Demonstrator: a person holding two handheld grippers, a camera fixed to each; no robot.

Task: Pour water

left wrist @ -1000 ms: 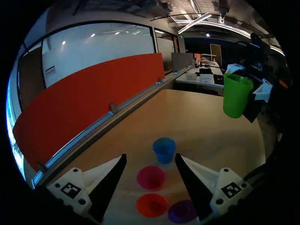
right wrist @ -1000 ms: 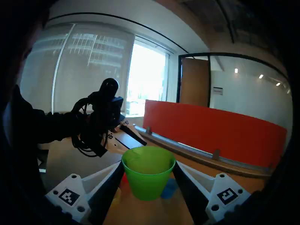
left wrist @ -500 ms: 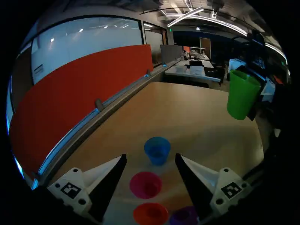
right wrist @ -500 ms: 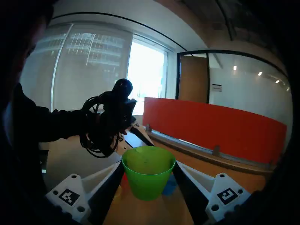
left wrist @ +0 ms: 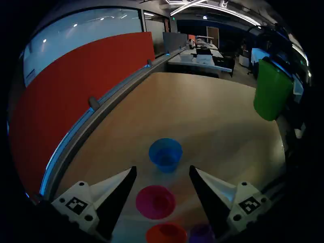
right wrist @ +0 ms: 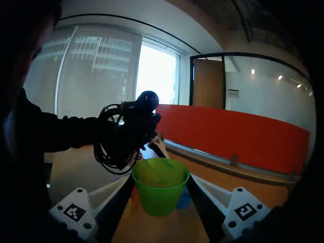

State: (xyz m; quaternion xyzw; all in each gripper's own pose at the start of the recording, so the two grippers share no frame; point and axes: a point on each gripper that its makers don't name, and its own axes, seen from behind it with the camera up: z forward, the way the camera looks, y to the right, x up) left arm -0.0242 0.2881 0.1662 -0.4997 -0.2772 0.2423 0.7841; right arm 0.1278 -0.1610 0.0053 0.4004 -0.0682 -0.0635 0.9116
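Your right gripper pinches the green cup between both fingers. Your left gripper is spread wide, with the blue cup at 12 o'clock just beyond its fingertips.

Your left gripper view is dim, lit by far ceiling strips. Your right gripper view glares at the window, silhouetting the sleeve; near green cup sharp.

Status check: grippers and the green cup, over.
Right gripper shut on green cup, held off the table. Left gripper open, empty, blue cup just ahead. No obstruction seen between cups.
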